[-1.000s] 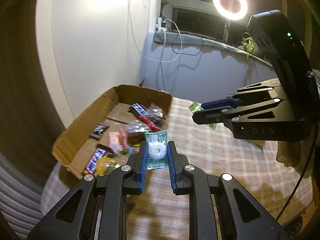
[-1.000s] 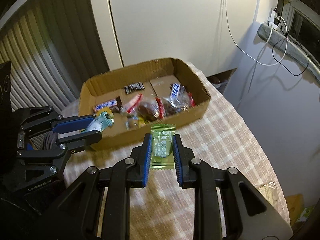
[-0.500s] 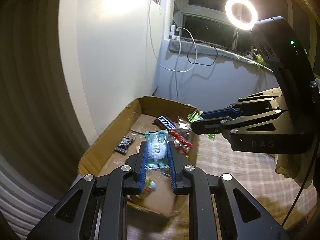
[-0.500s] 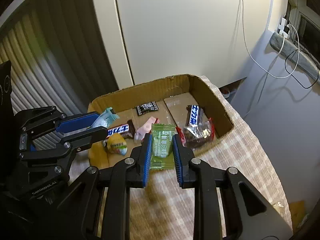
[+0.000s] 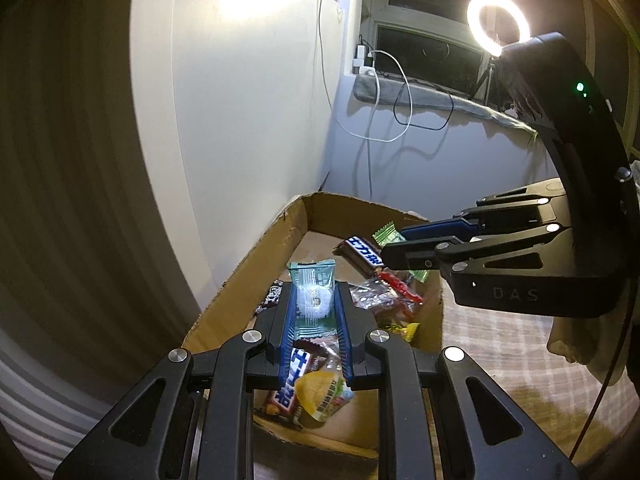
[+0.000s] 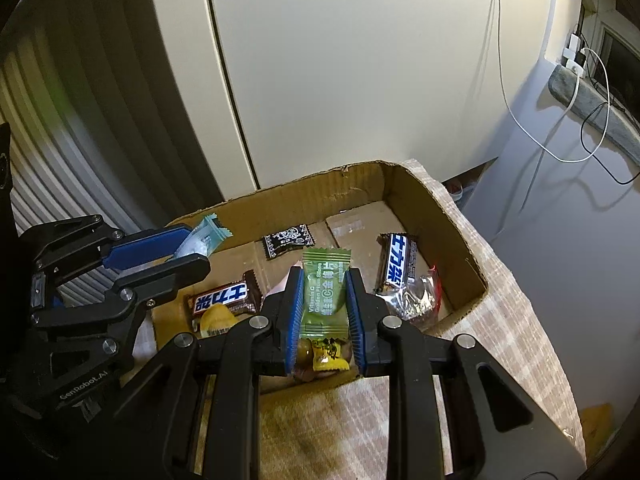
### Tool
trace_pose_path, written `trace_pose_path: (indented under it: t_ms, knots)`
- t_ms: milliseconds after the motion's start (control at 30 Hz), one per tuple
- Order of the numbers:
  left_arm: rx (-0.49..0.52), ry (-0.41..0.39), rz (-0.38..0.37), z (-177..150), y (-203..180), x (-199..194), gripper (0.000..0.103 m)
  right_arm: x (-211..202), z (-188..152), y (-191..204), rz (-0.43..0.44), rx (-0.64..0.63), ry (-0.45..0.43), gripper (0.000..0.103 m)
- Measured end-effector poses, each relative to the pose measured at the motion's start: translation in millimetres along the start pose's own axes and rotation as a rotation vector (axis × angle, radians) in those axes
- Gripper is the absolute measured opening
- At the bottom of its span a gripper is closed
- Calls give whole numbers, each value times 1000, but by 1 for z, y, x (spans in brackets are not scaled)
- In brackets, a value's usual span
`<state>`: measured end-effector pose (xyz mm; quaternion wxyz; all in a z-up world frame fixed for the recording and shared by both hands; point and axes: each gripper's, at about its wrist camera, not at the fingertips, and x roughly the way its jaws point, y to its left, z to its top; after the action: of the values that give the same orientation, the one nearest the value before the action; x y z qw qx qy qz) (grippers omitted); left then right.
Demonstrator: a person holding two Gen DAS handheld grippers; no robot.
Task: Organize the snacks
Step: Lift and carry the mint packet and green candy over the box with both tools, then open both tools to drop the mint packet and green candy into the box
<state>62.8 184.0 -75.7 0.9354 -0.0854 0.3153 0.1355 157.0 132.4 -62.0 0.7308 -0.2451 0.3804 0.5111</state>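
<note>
My left gripper point(image 5: 314, 312) is clamped on a teal candy point(image 5: 312, 300); my right gripper point(image 6: 324, 312) is clamped on a green candy point(image 6: 325, 294). Both hang over the box point(image 6: 436, 216). Inside: black packet point(image 6: 289, 240) beyond my right jaws, one bar point(image 6: 397, 262) right of them, another bar point(image 6: 224, 300) and a yellow candy point(image 6: 216, 318) left, clear nut bag point(image 6: 412, 304) beside the right finger. Box sits on checked cloth point(image 6: 520, 340).

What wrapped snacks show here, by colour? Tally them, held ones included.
Brown chocolate bars: 2
Black packet: 1
Yellow packets: 2
Clear bag with red ends: 1
Green packet, in the right tongs: 1
Teal packet, in the left tongs: 1
Total: 8 that can be told apart; others may be hidden.
</note>
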Motion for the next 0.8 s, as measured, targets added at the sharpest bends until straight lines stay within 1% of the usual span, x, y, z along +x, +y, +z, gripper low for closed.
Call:
trace_pose_path:
  t_ms: [200, 467, 633, 667, 700, 733, 767, 800]
  knots:
    - [-22, 10, -2, 0, 8, 7, 17, 8, 4, -2, -14, 2, 8, 22]
    - [-33, 14, -1, -2, 13, 5, 18, 12, 5, 1, -24, -7, 15, 22]
    - [-32, 9, -6, -2, 14, 4, 22, 11, 5, 1, -39, -9, 14, 26]
    - [-31, 7, -4, -2, 13, 4, 22, 10, 5, 1, -43, -10, 13, 32]
    - [-31, 6, -1, -1, 13, 4, 25, 10, 5, 1, -51, -13, 10, 41]
    - [-31, 5, 1, -1, 13, 4, 30, 8, 5, 2, -64, -16, 3, 46]
    - [-34, 4, 1, -1, 13, 3, 33, 6, 5, 2, -69, -18, -3, 53]
    - [-35, 4, 3, -1, 13, 3, 41, 4, 5, 2, -72, -17, -8, 59]
